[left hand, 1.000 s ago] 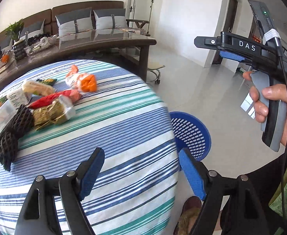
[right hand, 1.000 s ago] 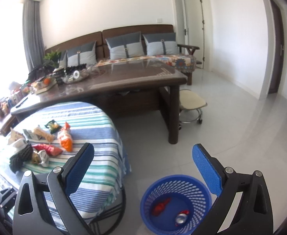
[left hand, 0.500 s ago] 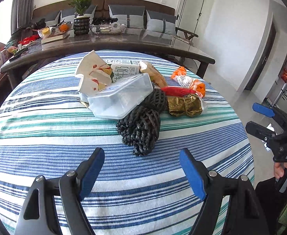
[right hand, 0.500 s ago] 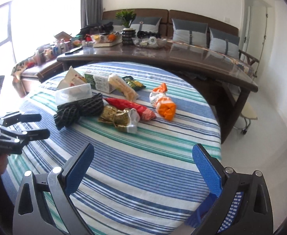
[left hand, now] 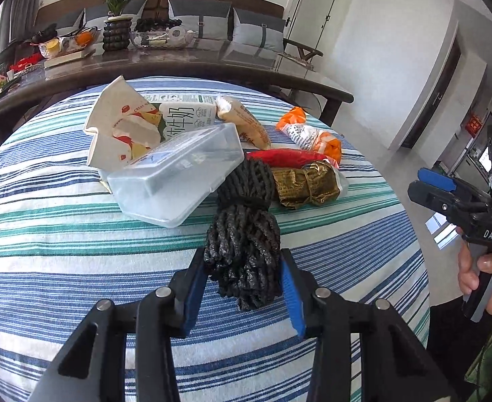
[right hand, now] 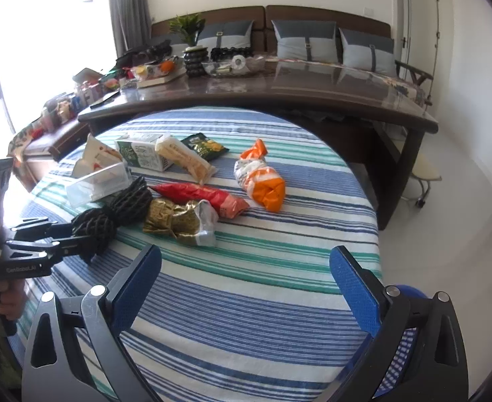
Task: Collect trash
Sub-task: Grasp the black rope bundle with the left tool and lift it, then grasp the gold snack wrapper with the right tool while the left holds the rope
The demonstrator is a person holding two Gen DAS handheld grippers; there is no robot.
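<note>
Trash lies on the round striped table (left hand: 78, 261): a black foam net (left hand: 242, 248), a clear plastic box (left hand: 175, 177), a gold wrapper (left hand: 306, 184), a red packet (left hand: 286, 157), an orange-and-white bag (left hand: 313, 135) and a milk carton (left hand: 182, 117). My left gripper (left hand: 244, 288) is shut on the near end of the black foam net, which rests on the cloth; it also shows in the right wrist view (right hand: 91, 231). My right gripper (right hand: 246, 288) is open and empty above the table's near right part, and appears at the right in the left wrist view (left hand: 437, 184).
A blue mesh basket (right hand: 400, 335) stands on the floor beside the table, mostly hidden behind my right gripper. A long dark table (right hand: 279, 90) with a plant and clutter stands behind. A sofa with grey cushions (right hand: 306, 37) lines the far wall.
Both grippers swung from the basket side back over the table. My left gripper moved forward and closed on the black foam net. My right gripper stays open.
</note>
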